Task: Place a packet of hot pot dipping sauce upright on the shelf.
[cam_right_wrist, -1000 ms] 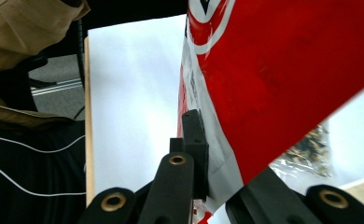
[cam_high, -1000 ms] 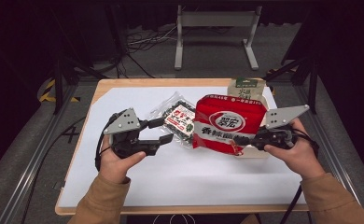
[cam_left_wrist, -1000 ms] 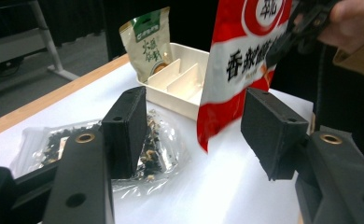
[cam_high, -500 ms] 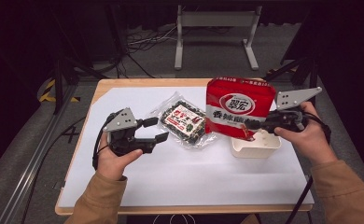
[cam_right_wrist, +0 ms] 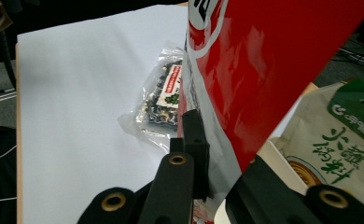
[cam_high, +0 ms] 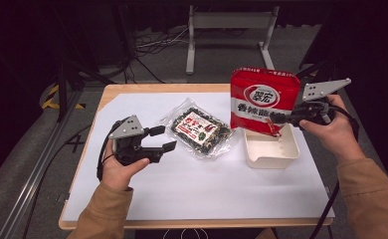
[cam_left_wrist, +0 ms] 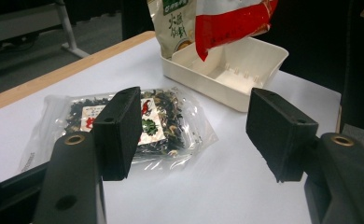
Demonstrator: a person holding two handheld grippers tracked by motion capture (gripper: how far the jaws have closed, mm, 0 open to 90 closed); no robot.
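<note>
My right gripper (cam_high: 277,119) (cam_right_wrist: 217,186) is shut on the lower edge of a red snack bag (cam_high: 264,102) (cam_right_wrist: 273,60). It holds the bag upright in the air over a white plastic tray (cam_high: 271,159) (cam_left_wrist: 208,86) that has nothing in it. The bag's bottom corner (cam_left_wrist: 231,18) hangs above the tray. A clear packet of dark dried food (cam_high: 199,128) (cam_left_wrist: 171,126) (cam_right_wrist: 164,100) lies flat mid-table. My left gripper (cam_high: 166,138) (cam_left_wrist: 194,135) is open just left of the packet. Its jaws have just been opening, with nothing between them.
A beige bag with a green top (cam_left_wrist: 173,21) (cam_right_wrist: 339,140) stands behind the tray, by the table's far right corner. White paper (cam_high: 207,189) covers the wooden table. A metal stand (cam_high: 227,25) and cables are on the floor beyond.
My right gripper has carried the red bag rightward and up, off the packet to above the tray. The left hand has stayed put, its jaws slightly wider.
</note>
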